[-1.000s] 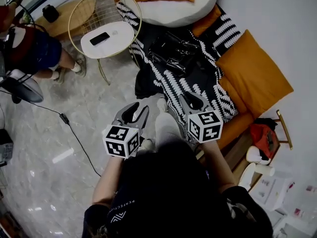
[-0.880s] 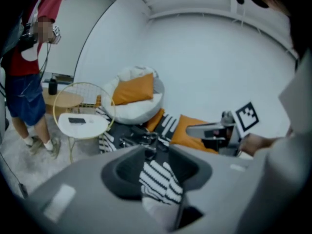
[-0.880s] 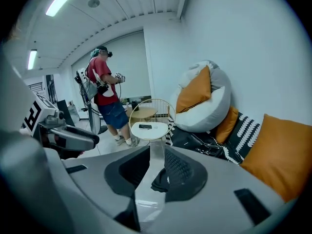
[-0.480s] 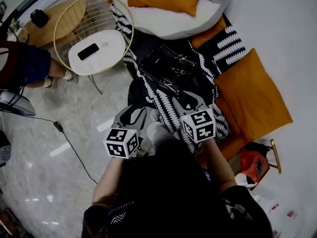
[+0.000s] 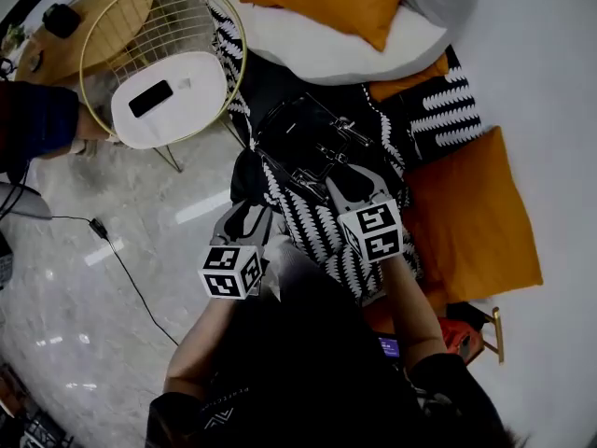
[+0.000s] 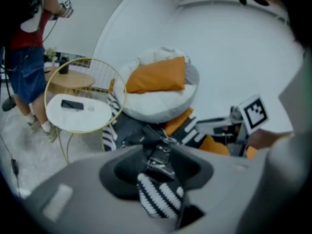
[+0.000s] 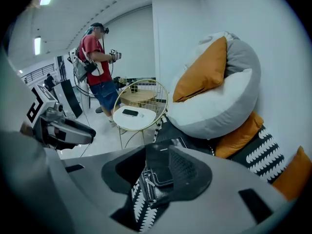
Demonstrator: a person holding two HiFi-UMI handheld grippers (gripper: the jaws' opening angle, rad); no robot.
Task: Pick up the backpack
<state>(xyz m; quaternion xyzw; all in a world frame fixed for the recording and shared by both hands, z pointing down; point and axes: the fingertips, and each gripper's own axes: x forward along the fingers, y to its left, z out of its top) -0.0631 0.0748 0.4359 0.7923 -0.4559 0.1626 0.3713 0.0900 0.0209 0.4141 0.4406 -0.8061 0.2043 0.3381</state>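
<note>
A black backpack with metal buckles lies on a black-and-white patterned blanket spread over the couch. My left gripper is over the blanket's near edge, just short of the backpack's near-left corner. My right gripper reaches its near-right side. Both sets of jaws have just been opening and nothing is between them. In the left gripper view the backpack's buckle shows past the open jaws of the left gripper. In the right gripper view a zipped pocket of the backpack shows beyond the right gripper.
A round wire side table with a phone stands left of the couch. Orange cushions and a white beanbag pillow ring the backpack. A cable crosses the marble floor. Another person stands beyond the table.
Both grippers have moved forward and down toward the backpack, and their jaws stand wider apart. The couch and backpack now sit closer in the head view.
</note>
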